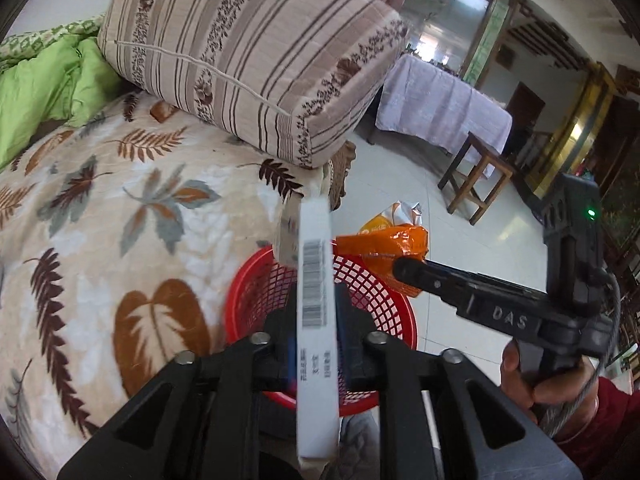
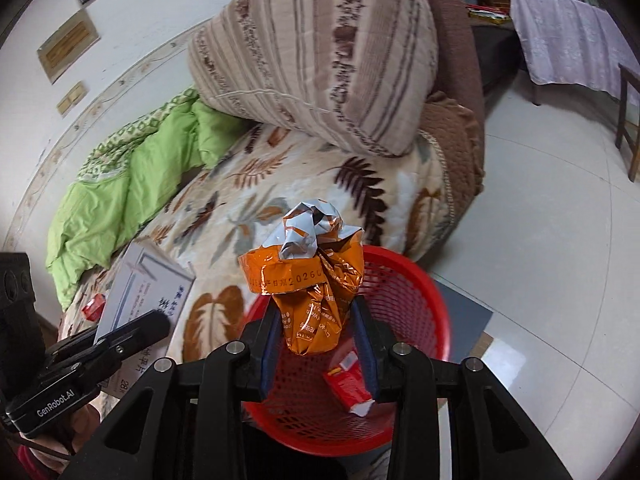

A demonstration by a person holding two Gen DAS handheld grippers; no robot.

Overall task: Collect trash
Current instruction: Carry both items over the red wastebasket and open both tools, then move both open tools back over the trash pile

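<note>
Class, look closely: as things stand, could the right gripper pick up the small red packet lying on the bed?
Probably not yet: the right gripper is shut on a crumpled orange foil wrapper above the red mesh basket.

A lived-in room of a home. A bed covered by a leaf-patterned blanket (image 1: 120, 216) carries a striped cushion (image 1: 256, 52) and a green quilt (image 2: 120, 184); beyond it, on pale floor tiles (image 2: 560, 240), stand a cloth-draped table (image 1: 436, 108) and a wooden stool (image 1: 476, 176).

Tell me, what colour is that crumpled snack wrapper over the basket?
Orange with a silver inside, the snack wrapper shows best in the right wrist view.
</note>
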